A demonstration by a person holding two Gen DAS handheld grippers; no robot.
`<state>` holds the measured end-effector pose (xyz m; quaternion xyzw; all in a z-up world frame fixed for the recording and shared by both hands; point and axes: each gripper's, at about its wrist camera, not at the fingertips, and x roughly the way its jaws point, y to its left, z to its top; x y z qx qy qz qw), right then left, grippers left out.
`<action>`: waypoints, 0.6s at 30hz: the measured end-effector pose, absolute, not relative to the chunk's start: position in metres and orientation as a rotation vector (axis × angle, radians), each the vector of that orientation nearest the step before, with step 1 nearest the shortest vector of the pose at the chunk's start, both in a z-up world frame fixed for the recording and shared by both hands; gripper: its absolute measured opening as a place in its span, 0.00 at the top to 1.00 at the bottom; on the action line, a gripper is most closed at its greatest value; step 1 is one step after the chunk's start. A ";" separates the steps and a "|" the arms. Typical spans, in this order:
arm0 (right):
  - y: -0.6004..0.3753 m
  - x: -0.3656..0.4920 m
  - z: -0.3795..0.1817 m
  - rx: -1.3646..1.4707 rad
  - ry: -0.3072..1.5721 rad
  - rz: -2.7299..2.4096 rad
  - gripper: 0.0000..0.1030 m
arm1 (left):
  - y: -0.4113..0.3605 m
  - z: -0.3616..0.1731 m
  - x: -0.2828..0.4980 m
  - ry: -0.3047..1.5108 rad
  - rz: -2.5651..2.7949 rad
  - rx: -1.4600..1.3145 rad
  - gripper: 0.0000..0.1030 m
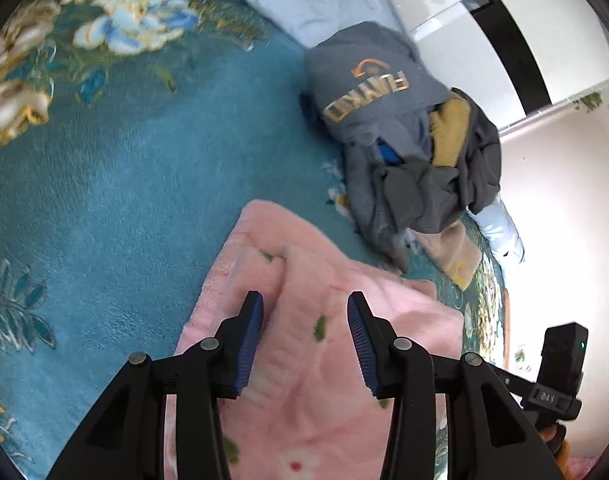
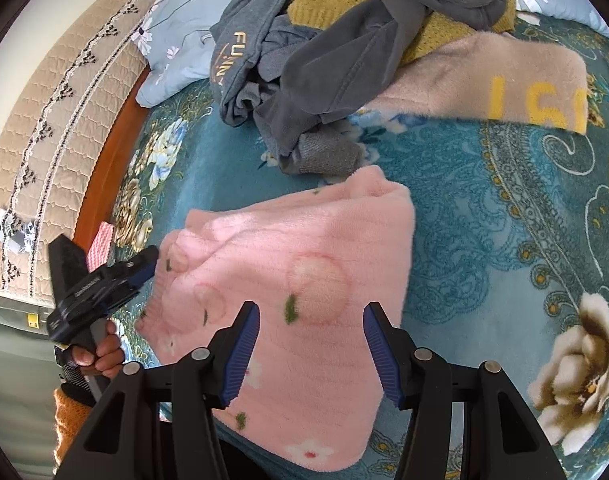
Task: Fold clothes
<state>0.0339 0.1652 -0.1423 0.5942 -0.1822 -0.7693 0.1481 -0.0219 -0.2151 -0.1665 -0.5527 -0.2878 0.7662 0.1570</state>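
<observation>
- The pink fleece garment lay folded on the teal flowered blanket.
- The left gripper hung over it, jaws wide, holding nothing.
- The right gripper did too, jaws wide and empty.
- At 12 o'clock from the pink one sat a pile of grey and yellow clothes.

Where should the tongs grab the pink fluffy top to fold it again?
Probably the far corner of the pink top, nearest the clothes pile. It sticks out free on the blanket, so the open right tongs could pinch it from above and pull it back toward you.
</observation>
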 end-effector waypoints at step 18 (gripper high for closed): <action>0.145 0.021 -0.143 1.639 -0.524 -2.201 0.44 | -0.225 -0.152 -0.022 -0.921 2.233 -1.490 0.94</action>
